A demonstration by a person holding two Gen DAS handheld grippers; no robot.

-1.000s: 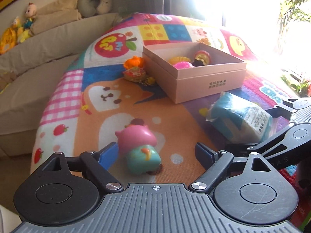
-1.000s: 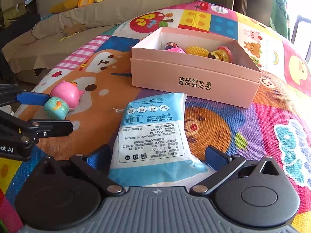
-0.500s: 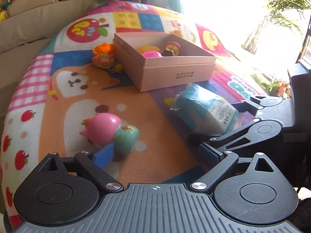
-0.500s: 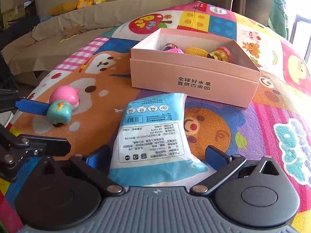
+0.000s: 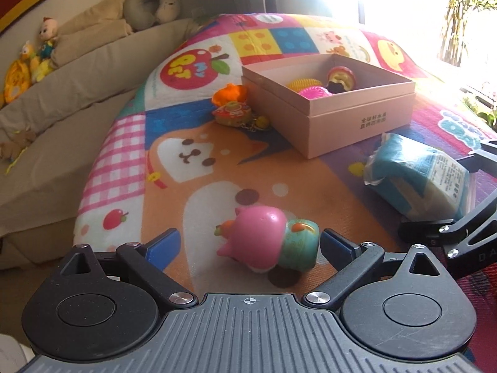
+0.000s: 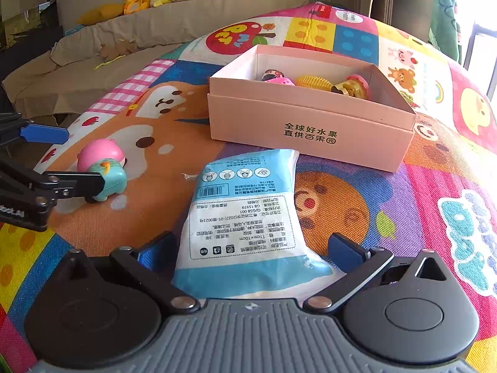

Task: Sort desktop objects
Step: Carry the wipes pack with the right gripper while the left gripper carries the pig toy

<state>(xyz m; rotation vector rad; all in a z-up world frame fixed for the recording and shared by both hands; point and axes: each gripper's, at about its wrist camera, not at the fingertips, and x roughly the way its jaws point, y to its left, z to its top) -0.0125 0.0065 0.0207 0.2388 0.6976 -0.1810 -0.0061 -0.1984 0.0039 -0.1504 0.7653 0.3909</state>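
A pink and teal toy (image 5: pixel 273 239) lies on its side on the colourful mat, between the open fingers of my left gripper (image 5: pixel 250 242); its teal end is close to the right finger. It also shows in the right wrist view (image 6: pixel 102 168). A blue and white packet (image 6: pixel 248 217) lies on the mat with its near end between the open fingers of my right gripper (image 6: pixel 251 248); it also shows in the left wrist view (image 5: pixel 419 177). An open pink box (image 5: pixel 329 105) holding several small toys stands behind; it also shows in the right wrist view (image 6: pixel 310 108).
An orange toy and a keychain trinket (image 5: pixel 233 108) lie left of the box. A beige sofa (image 5: pixel 62 87) with plush toys runs along the left. The mat's edge drops off at the left.
My left gripper has swung around the pink and teal toy, which now lies centred between its fingers. The right gripper and packet have barely moved.
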